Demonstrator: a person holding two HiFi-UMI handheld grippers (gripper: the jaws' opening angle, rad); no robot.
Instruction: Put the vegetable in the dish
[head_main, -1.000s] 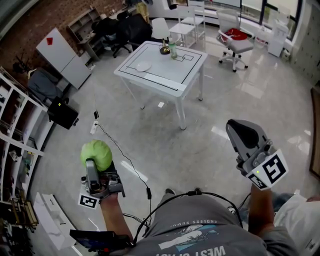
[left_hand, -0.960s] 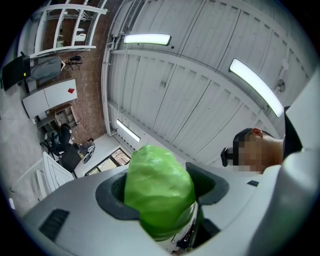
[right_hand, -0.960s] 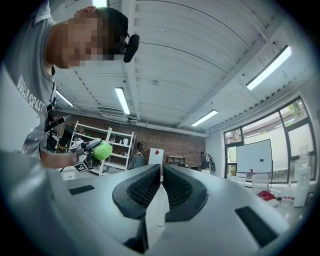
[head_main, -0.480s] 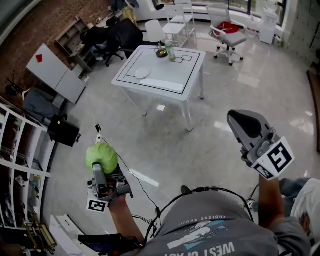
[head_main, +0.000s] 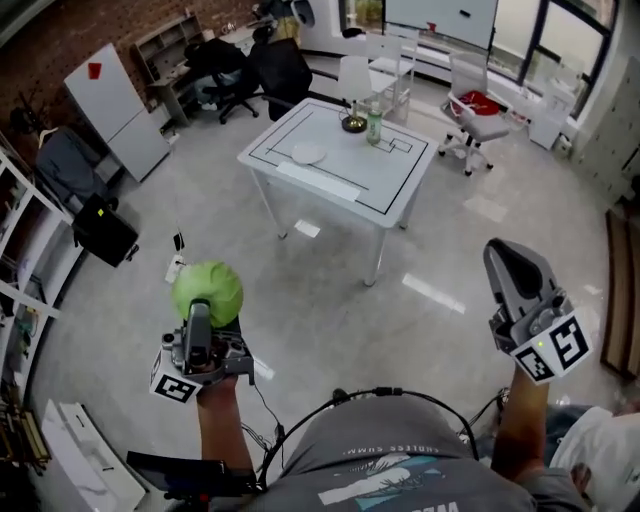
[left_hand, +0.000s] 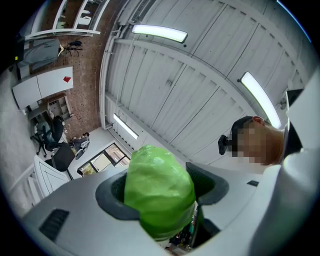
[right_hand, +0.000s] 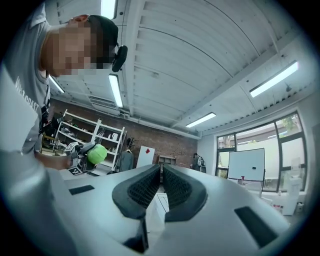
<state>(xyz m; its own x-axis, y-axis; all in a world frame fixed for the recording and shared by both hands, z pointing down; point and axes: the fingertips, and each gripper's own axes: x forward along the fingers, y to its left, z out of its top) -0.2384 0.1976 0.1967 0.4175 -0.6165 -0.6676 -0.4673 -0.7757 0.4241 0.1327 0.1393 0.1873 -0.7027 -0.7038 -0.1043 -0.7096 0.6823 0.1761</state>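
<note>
Out on the open floor, well apart from the white table (head_main: 385, 195), I have the vegetable (head_main: 207, 291) in my left gripper (left_hand: 160, 191). It is a round, pale green head, cabbage or lettuce by the look of it. The left gripper view shows both jaws spread wide and pressed against its flanks, with most of the head bulging up past the pads. My right gripper (right_hand: 161, 180) carries nothing, its jaws drawn together with only a sliver between them.

The dish (head_main: 308, 153), small and white, lies near the table's left edge as the head view shows it, inside the black outline. A bottle (head_main: 374, 124) and a dark bowl (head_main: 352, 124) stand by the far edge, apart from the dish.

I judge the head light for its bulk, with an outer skin that gives under pressure and looks a little glossy, so it could slide in the pads if I tip it. The hold across the widest part seems right; more squeeze would likely bruise it. Being round, it may roll on a shallow dish, so I would set it down low and release gently.
</note>
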